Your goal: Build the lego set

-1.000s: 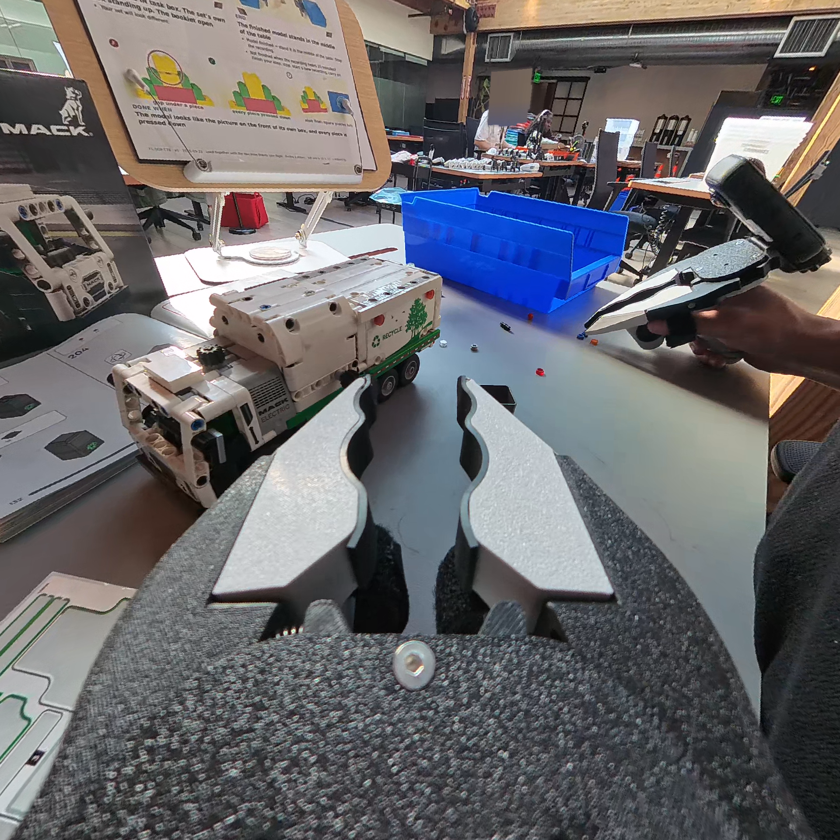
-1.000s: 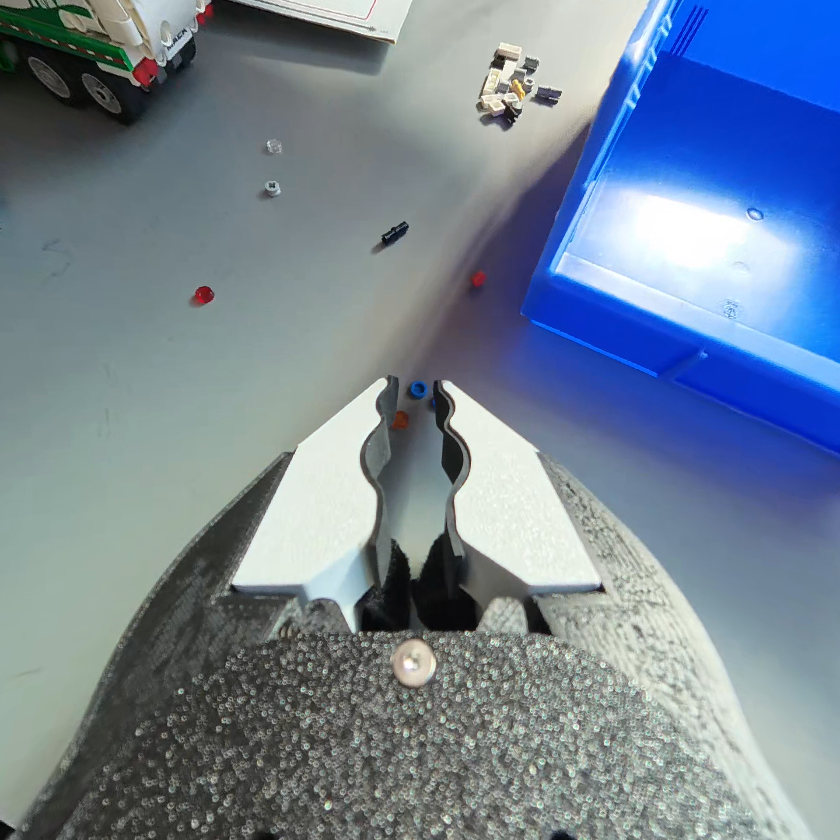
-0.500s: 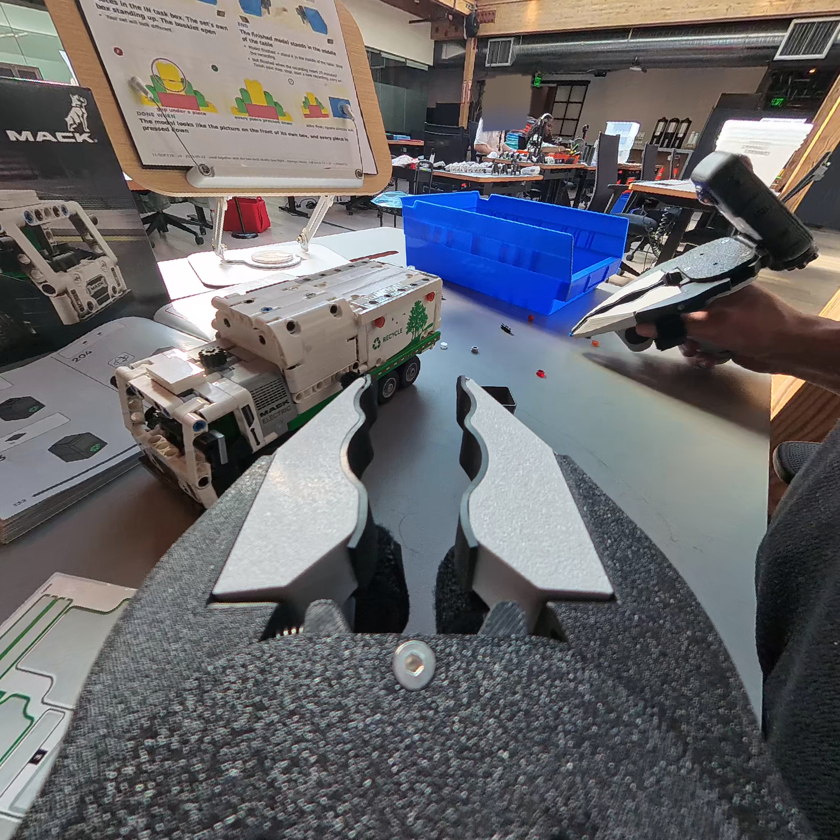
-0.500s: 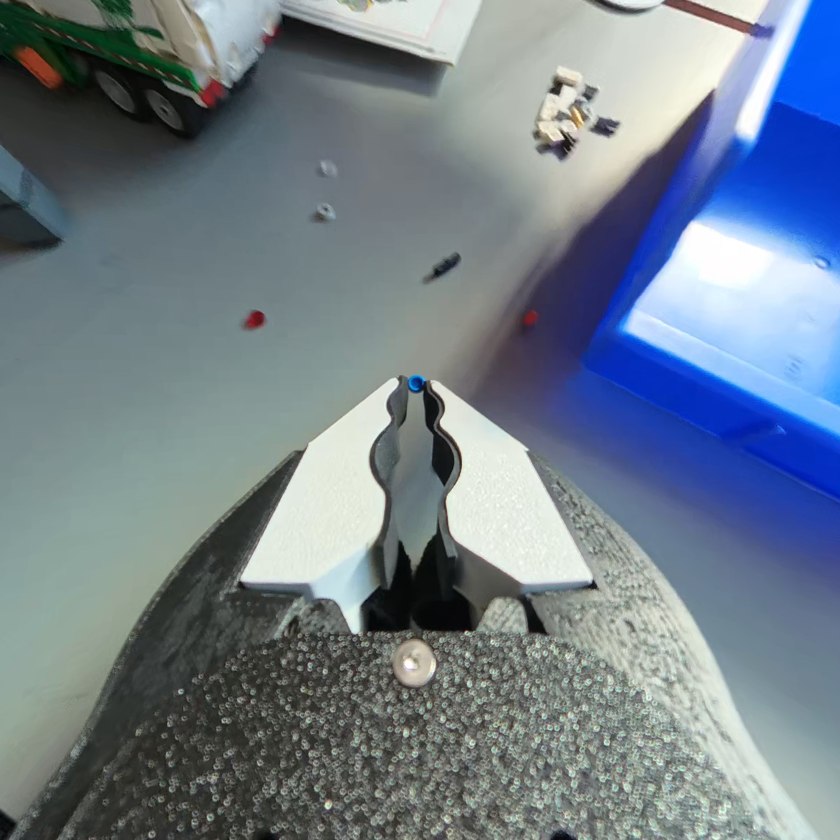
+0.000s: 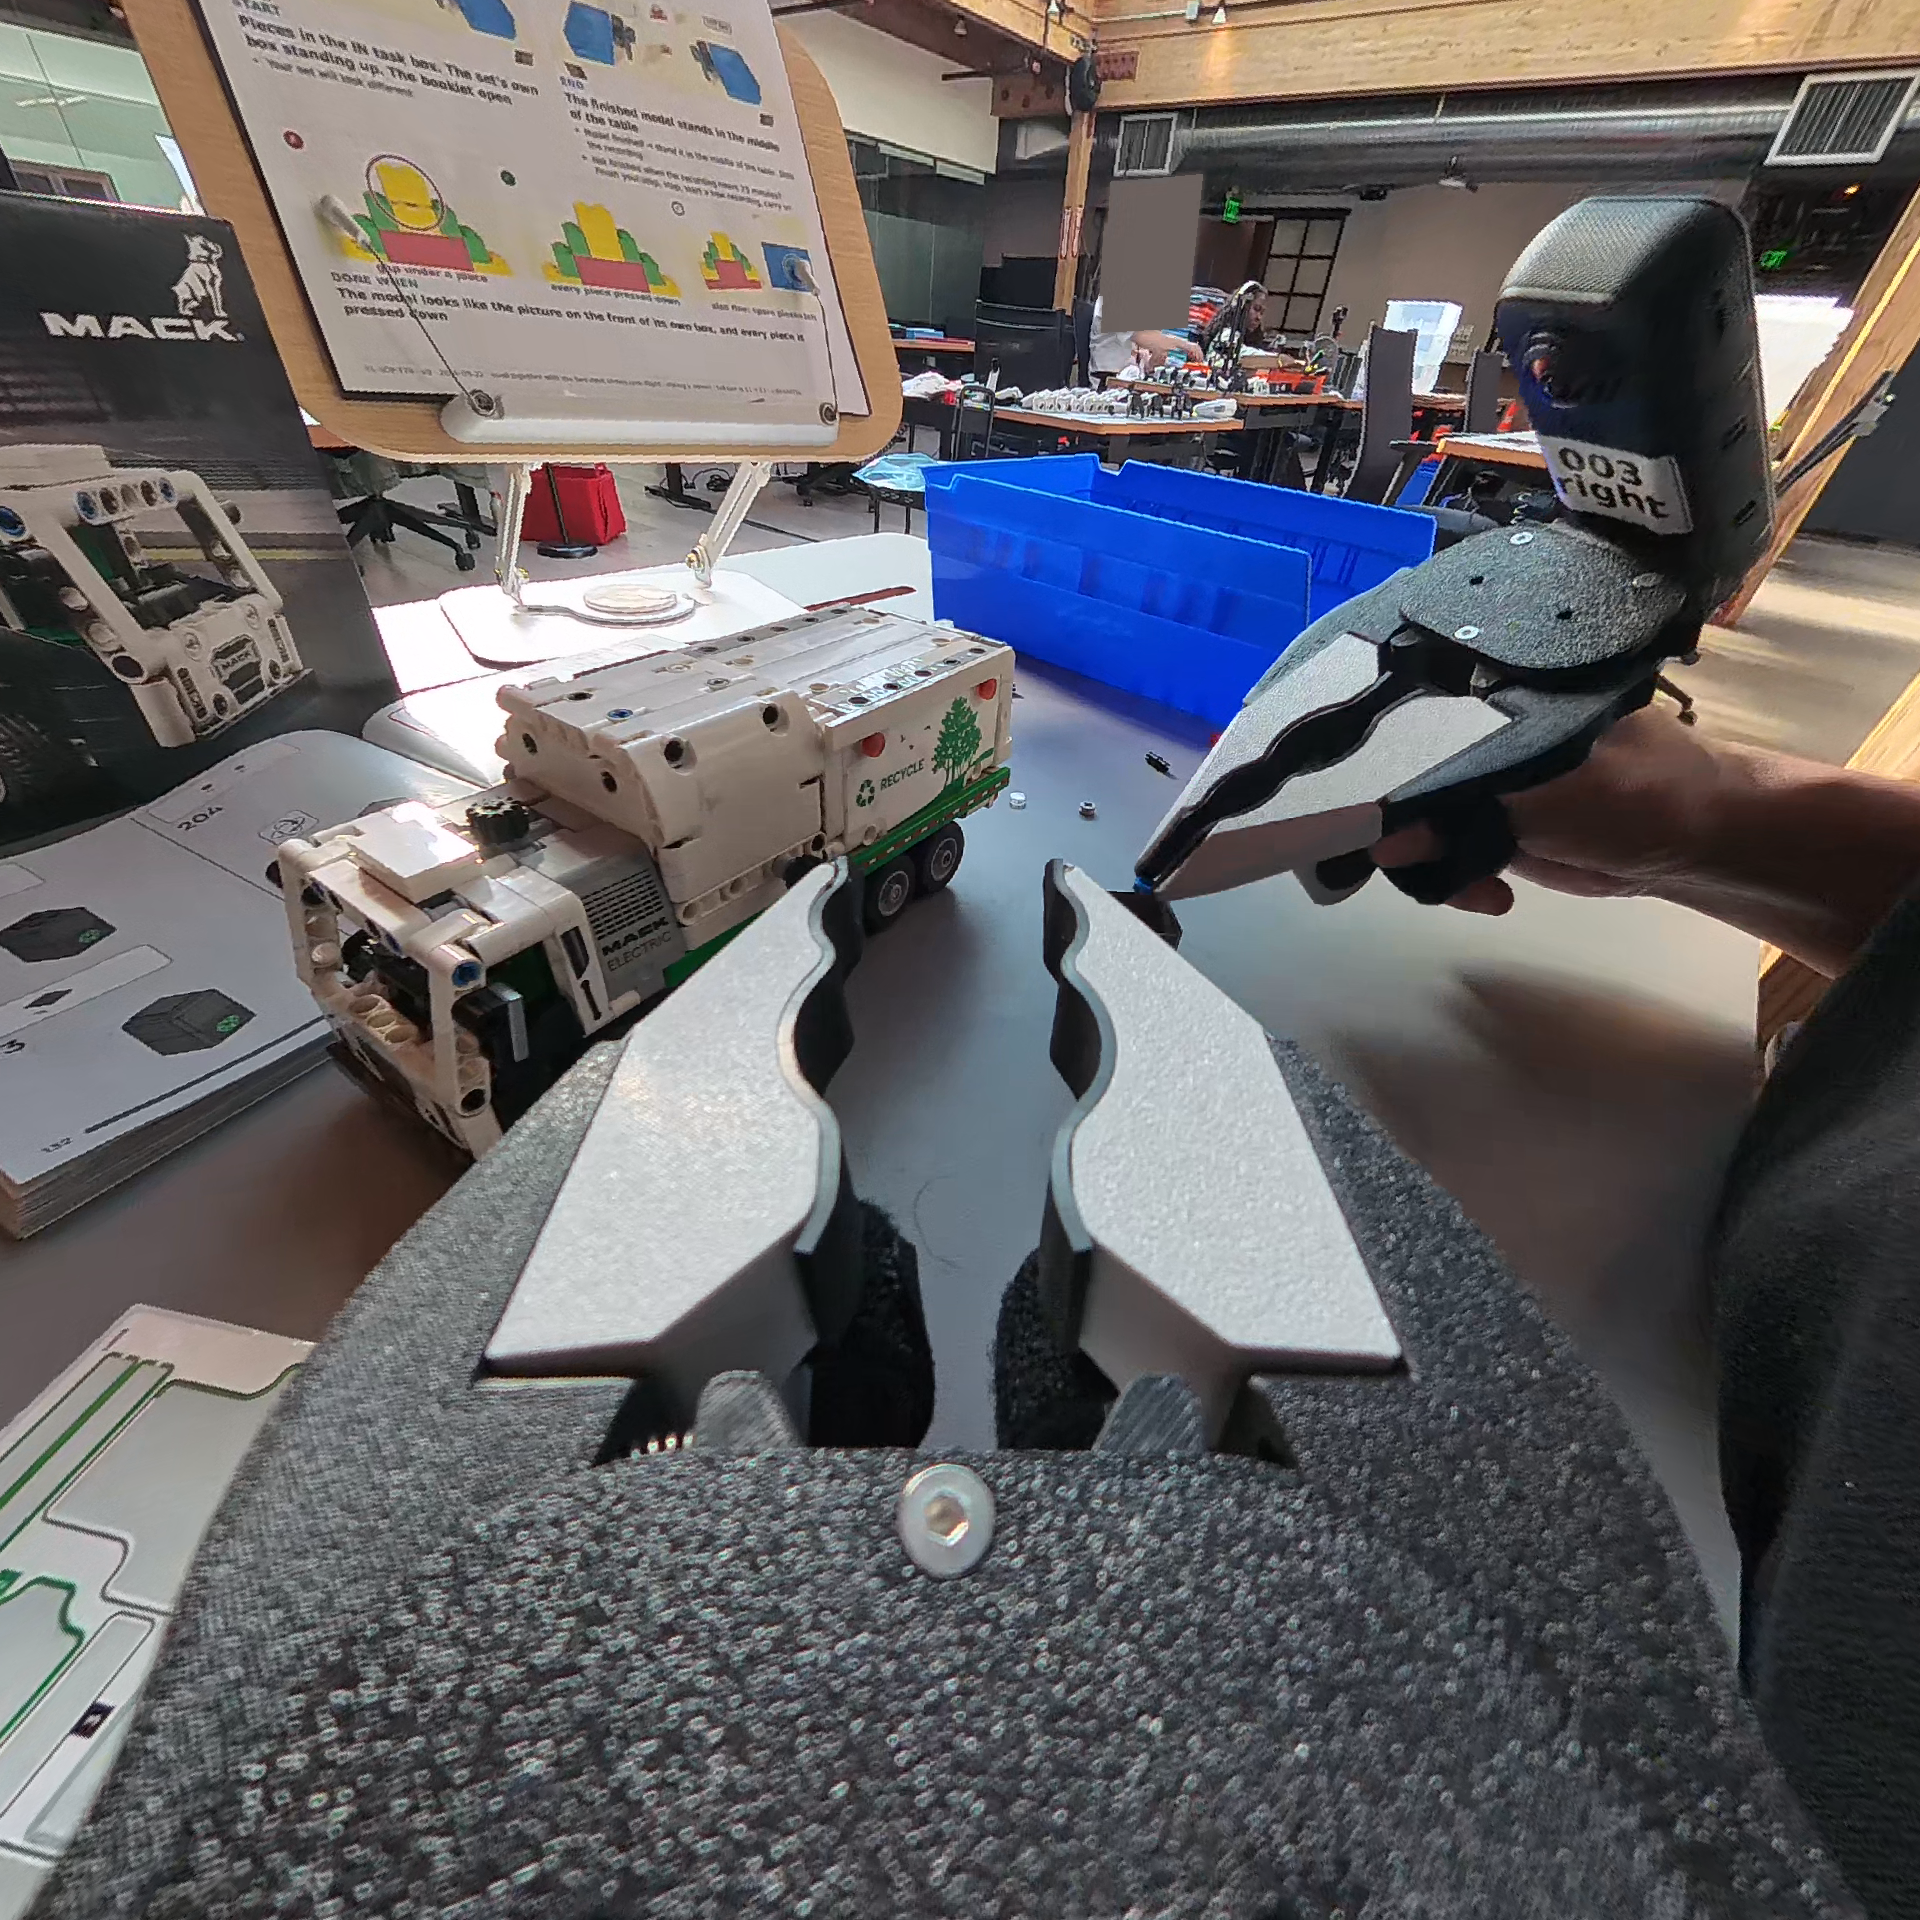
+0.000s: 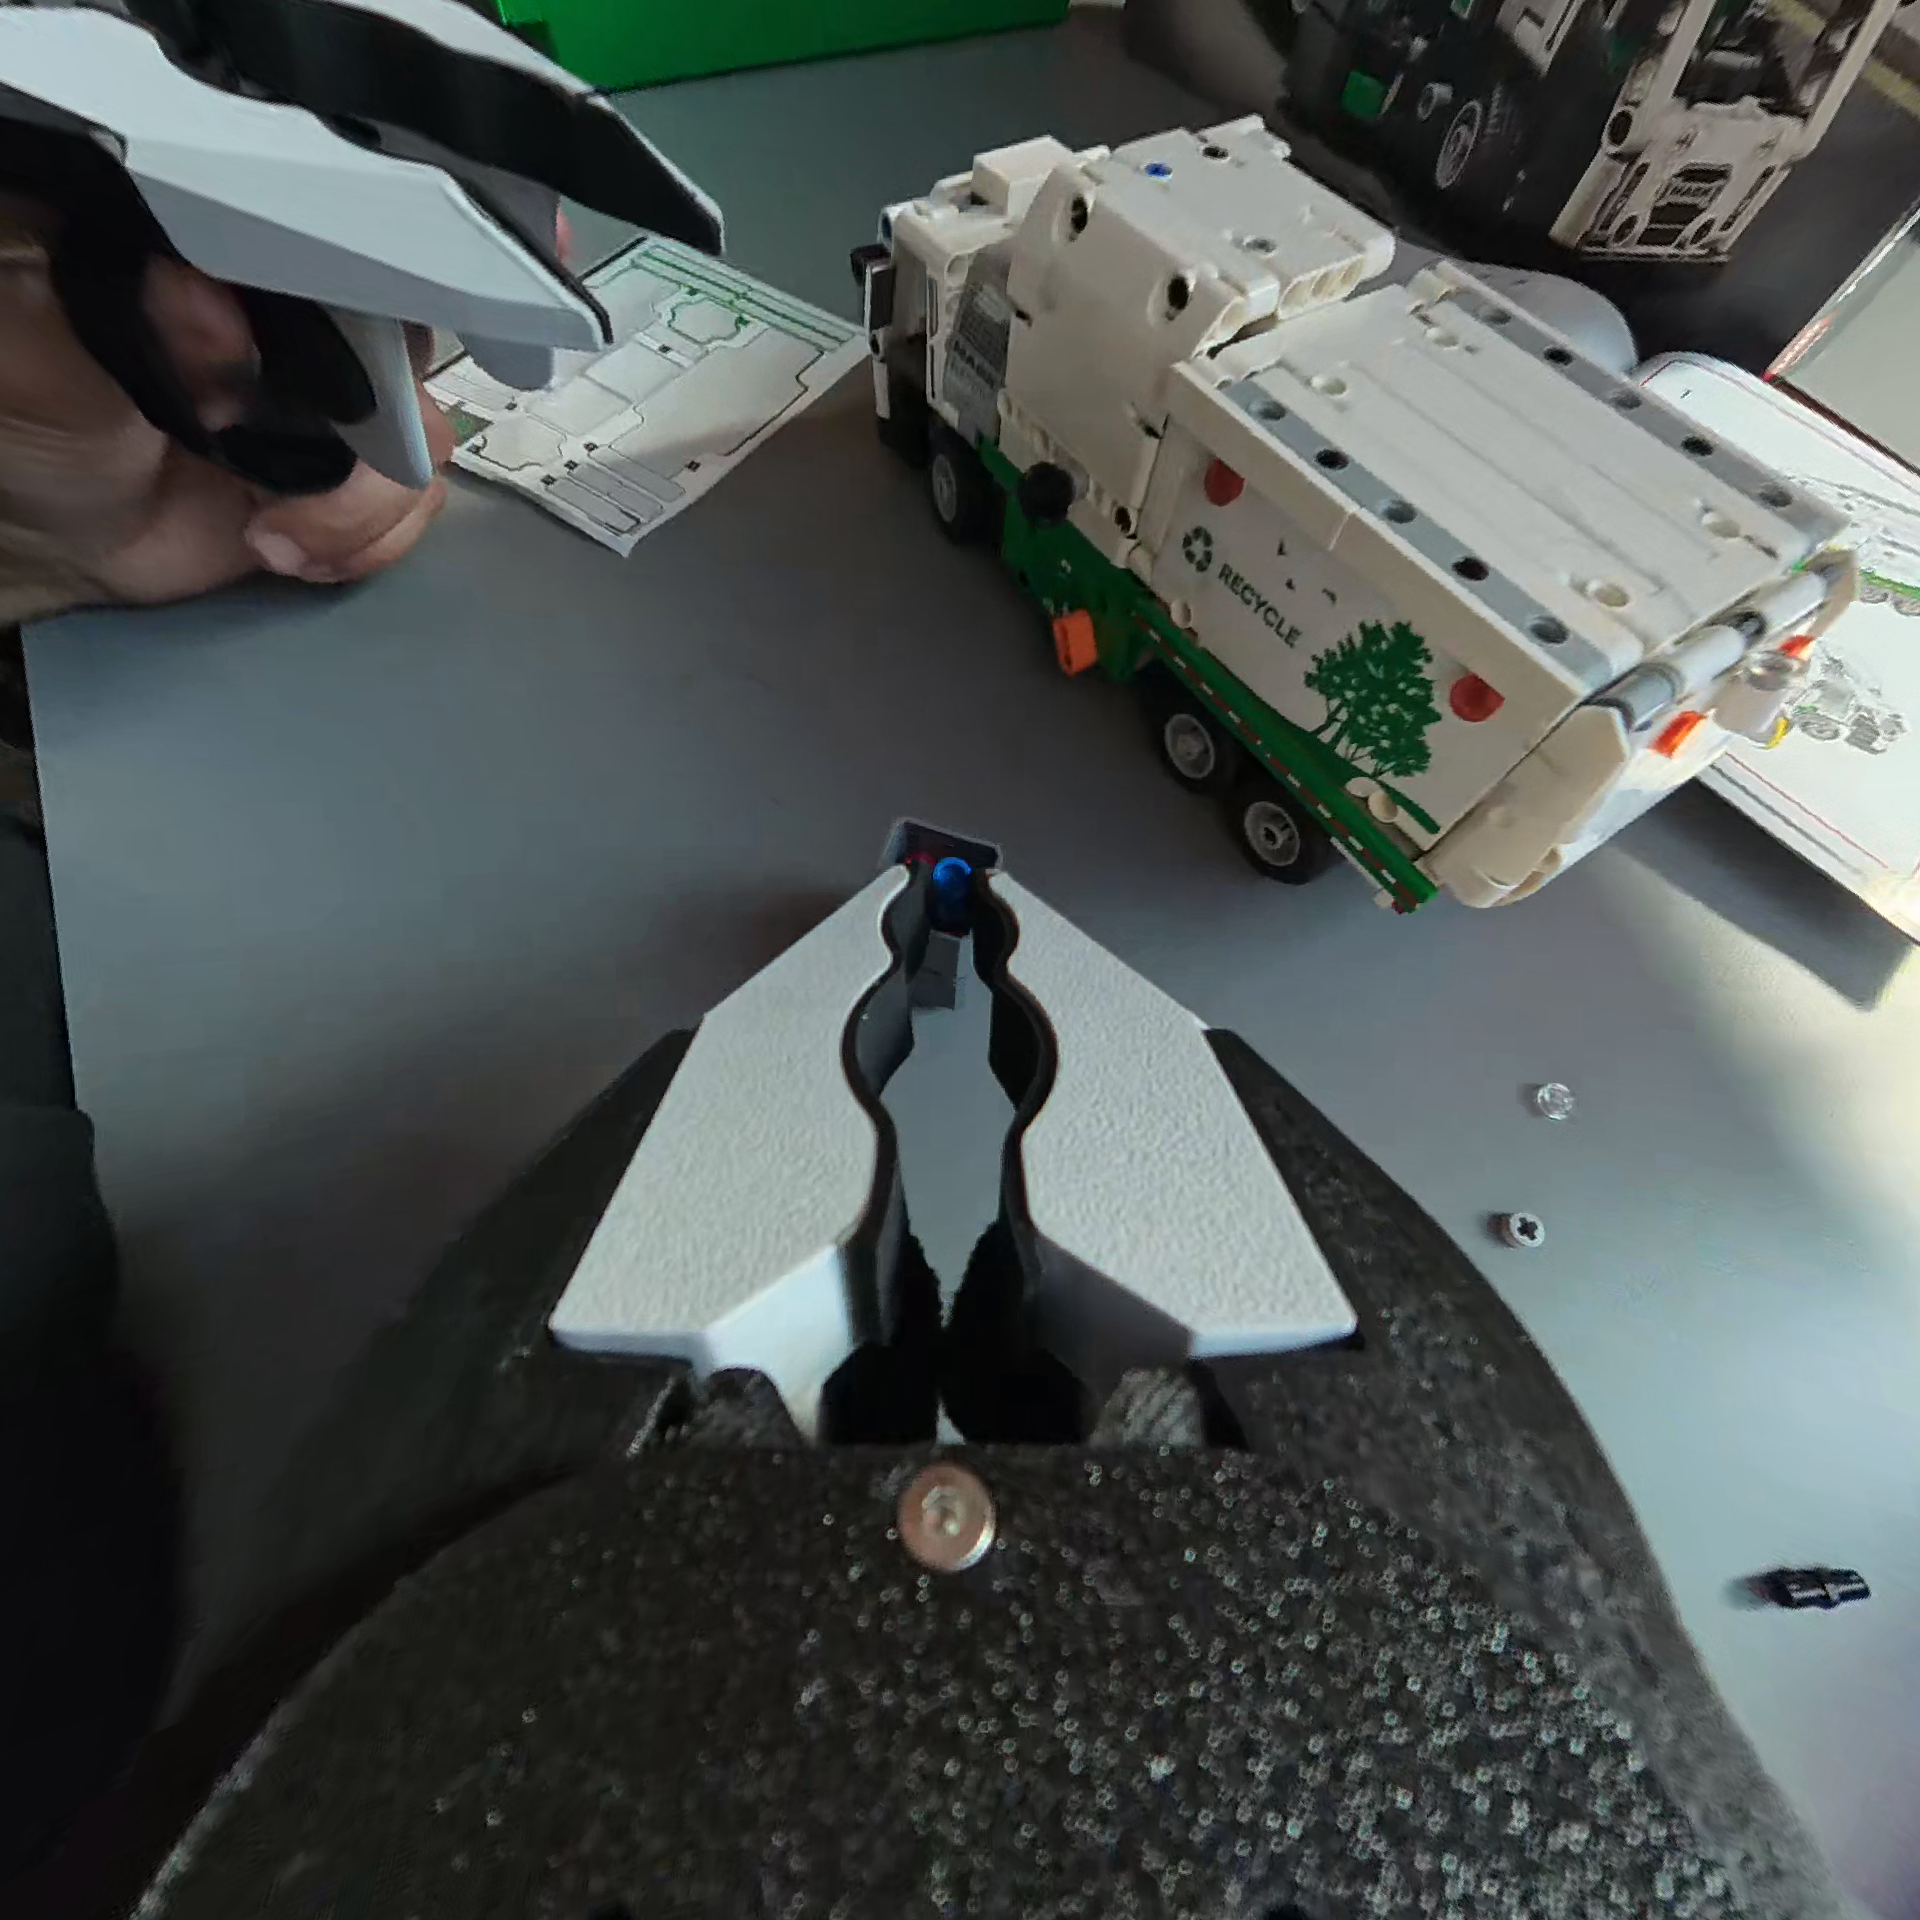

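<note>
Right now the small blue piece [image 6: 949, 875] sits pinched at the very tips of the right gripper [image 6: 948, 883], whose jaws are clenched on it, directly over a small dark open box-like piece [image 6: 940, 837] that stands on the grey table [image 6: 520, 790]; whether the blue piece touches that dark piece cannot be told. From the left wrist view the same blue piece [image 5: 1144, 883] shows as a speck at the right gripper's [image 5: 1148, 878] tip, with the dark piece [image 5: 1151, 918] just beneath it and partly hidden behind the left gripper's right finger. The left gripper [image 5: 948, 883] hangs above the table with its jaws released and nothing between them, its tips just beside the dark piece. The white and green lego truck [image 5: 665, 831] stands on its wheels to the left of both grippers, cab toward the left gripper's side, near but apart from them. Loose bits lie farther off on the table: a clear round stud [image 6: 1553, 1099], a grey round piece [image 6: 1516, 1230] and a black pin [image 6: 1813, 1588]. Under and beside the truck lies an open instruction booklet [image 5: 135, 987], with the dark set box [image 5: 135, 468] standing behind it and a sticker sheet [image 6: 644, 416] flat near the left gripper. A blue bin [image 5: 1164, 582] stands behind the truck, and a sheet on a wooden stand [image 5: 540, 218] rises at the back.
</note>
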Demonstrator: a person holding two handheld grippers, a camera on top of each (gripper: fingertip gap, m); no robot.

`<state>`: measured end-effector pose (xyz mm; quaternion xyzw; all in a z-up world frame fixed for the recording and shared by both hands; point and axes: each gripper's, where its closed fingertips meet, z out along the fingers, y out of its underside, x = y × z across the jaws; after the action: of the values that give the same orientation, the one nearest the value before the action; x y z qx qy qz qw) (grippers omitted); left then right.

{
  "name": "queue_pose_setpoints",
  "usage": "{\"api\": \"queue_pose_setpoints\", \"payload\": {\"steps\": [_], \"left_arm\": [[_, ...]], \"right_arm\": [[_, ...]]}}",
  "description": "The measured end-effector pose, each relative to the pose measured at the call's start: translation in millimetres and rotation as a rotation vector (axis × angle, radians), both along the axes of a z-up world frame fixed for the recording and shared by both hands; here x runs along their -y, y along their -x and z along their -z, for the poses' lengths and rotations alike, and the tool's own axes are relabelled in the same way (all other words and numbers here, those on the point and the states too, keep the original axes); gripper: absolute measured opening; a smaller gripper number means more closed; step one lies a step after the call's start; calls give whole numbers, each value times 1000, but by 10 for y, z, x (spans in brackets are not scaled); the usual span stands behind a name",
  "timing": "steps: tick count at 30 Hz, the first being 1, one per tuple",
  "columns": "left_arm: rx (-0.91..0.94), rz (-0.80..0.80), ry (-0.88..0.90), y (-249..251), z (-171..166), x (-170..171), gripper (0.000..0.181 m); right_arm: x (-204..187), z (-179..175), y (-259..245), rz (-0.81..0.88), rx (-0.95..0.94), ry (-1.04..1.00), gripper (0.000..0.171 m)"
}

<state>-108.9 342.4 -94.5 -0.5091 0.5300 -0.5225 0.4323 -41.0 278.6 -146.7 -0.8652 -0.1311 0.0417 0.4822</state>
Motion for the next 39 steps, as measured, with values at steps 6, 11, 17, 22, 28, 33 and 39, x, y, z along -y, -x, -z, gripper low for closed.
{"api": "queue_pose_setpoints", "payload": {"steps": [6, 11, 17, 22, 28, 33, 39], "left_arm": [[-16, -1, 1, -15, 21, -2, 33], [-11, 8, 46, -3, -15, -43, 32], [-131, -72, -1, -43, -373, -819, 31], [-301, -126, -152, -409, -325, -1830, 32], [-422, -94, -77, -678, 249, -2253, 25], [-419, -82, -25, -536, 451, -2168, 24], [-428, -84, 5, -544, 495, -2182, 24]], "right_arm": [[-2, -64, -12, 9, -36, -32, 7], [-36, -218, -95, 9, -91, -97, 10], [-184, -675, -465, -35, -127, -208, 11], [-500, -819, -929, -47, -94, -215, 12], [-609, -531, -1135, 20, -284, -207, 18], [-475, -491, -1242, 62, -240, -243, 11], [-462, -574, -1288, 69, -349, -277, 12]]}}
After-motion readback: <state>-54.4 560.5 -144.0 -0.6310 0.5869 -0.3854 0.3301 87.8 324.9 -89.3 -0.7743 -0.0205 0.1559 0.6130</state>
